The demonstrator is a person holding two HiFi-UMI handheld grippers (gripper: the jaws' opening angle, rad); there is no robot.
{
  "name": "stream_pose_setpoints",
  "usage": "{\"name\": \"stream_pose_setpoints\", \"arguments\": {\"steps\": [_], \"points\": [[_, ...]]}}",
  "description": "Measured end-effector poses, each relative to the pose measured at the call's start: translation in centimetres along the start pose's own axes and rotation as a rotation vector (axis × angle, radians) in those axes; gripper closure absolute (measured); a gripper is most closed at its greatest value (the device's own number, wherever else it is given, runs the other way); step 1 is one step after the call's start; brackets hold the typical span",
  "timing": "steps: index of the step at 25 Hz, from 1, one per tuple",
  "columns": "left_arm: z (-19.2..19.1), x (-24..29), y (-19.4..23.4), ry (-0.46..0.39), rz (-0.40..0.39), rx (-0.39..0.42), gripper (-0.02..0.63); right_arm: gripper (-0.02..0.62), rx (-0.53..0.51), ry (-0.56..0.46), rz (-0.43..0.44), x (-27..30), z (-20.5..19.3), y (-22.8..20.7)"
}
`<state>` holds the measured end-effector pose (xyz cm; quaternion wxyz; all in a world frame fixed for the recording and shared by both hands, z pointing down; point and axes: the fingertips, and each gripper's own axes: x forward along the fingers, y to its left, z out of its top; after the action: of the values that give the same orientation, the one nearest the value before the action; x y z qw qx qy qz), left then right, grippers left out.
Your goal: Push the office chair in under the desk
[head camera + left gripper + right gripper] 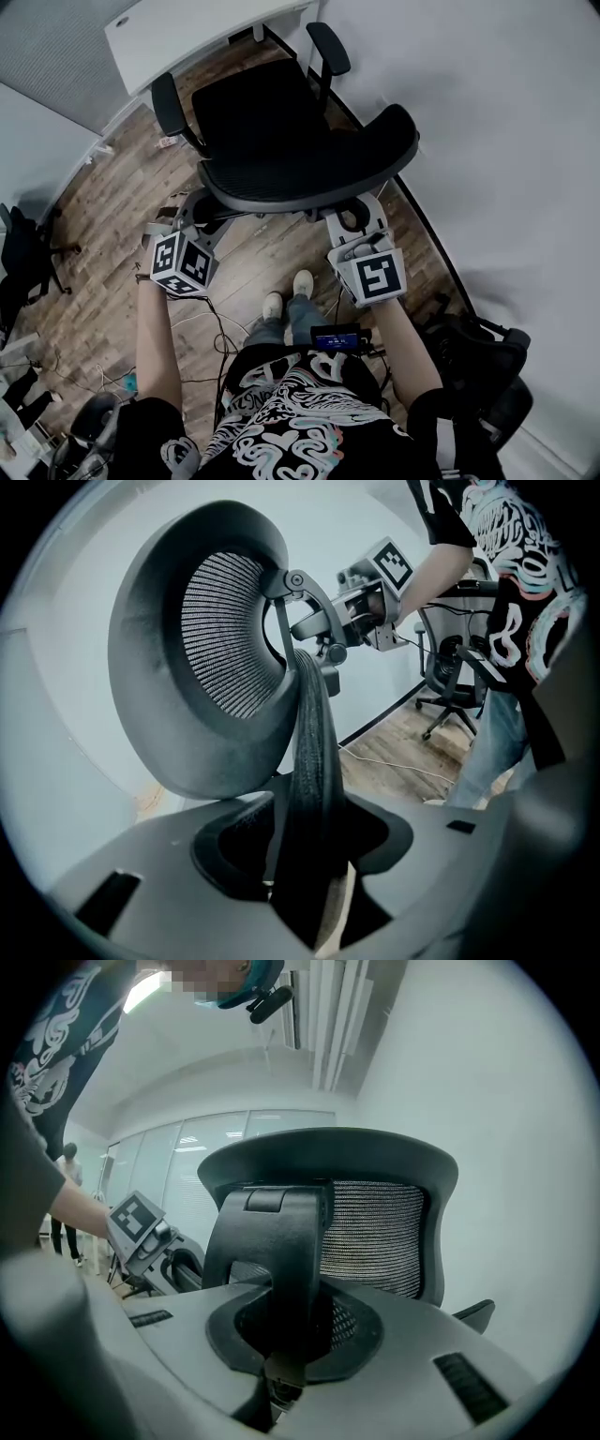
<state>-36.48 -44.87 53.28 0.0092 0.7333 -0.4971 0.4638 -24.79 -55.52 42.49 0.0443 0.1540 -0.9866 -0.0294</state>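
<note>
In the head view a black office chair (pixel 267 117) stands on the wood floor, its seat pointing at the white desk (pixel 187 33) at the top left. Its curved backrest (pixel 319 173) faces me. My left gripper (pixel 200 216) is shut on the backrest's left edge, and in the left gripper view the gripper (pixel 309 892) pinches a thin black edge (pixel 314 761) beside the mesh (pixel 230 639). My right gripper (pixel 354 216) is shut on the right side. In the right gripper view the gripper (pixel 281 1358) clamps a black frame piece (pixel 277 1251) in front of the mesh back (pixel 375 1232).
A white wall (pixel 506 141) runs close along the chair's right. A second black chair (pixel 478 361) stands at my right, another (pixel 23 258) at the far left. Cables (pixel 211 323) trail over the floor near my feet (pixel 286 300).
</note>
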Motion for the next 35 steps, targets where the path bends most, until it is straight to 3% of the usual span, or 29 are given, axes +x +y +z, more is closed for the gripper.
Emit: {"name": "stream_pose_setpoints", "arguments": {"steps": [35], "points": [[1.7,2.2,1.2,-0.016,0.037,-0.046,0.388,0.560,0.014,-0.017,0.023,1.8,-0.3,-4.1]]}}
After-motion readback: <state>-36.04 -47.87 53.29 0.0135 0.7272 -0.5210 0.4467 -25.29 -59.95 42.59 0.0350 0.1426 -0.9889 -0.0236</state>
